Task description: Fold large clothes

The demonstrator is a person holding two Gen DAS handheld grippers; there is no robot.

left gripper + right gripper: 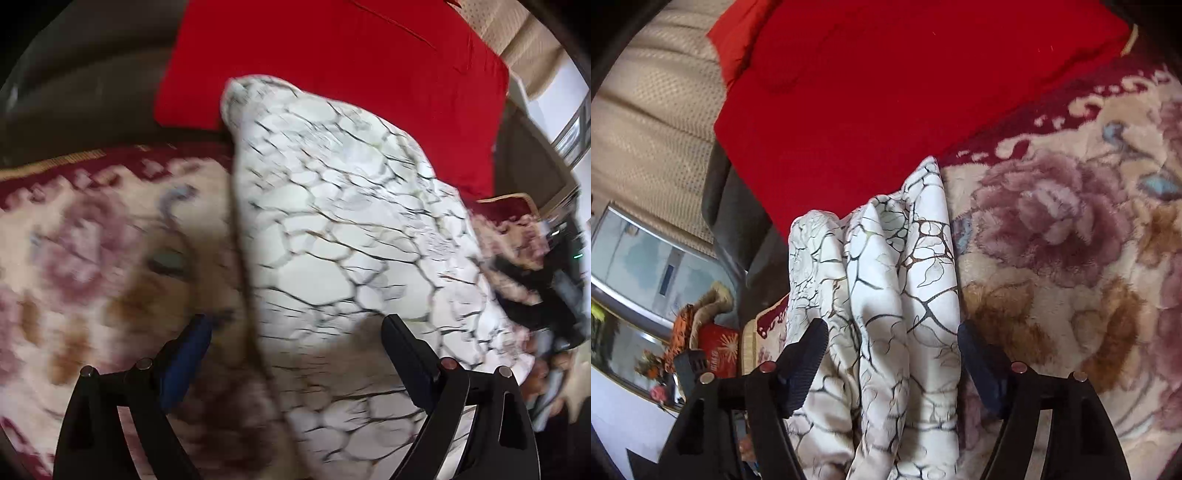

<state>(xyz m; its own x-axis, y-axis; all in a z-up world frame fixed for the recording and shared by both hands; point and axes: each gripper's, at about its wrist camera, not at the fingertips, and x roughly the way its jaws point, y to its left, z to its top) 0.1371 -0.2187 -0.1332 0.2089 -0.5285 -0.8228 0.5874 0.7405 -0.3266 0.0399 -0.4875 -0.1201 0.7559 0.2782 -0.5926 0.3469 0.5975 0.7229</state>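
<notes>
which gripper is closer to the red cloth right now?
Hard to call. The red cloth lies beyond the white patterned garment for both; left gripper and right gripper each straddle that garment, well short.

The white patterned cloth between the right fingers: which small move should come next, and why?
Probably close the right gripper on the bunched white patterned cloth. Its fingers stand wide on either side of the folds without visibly pressing them, so the cloth is not yet secured over the floral blanket.
</notes>
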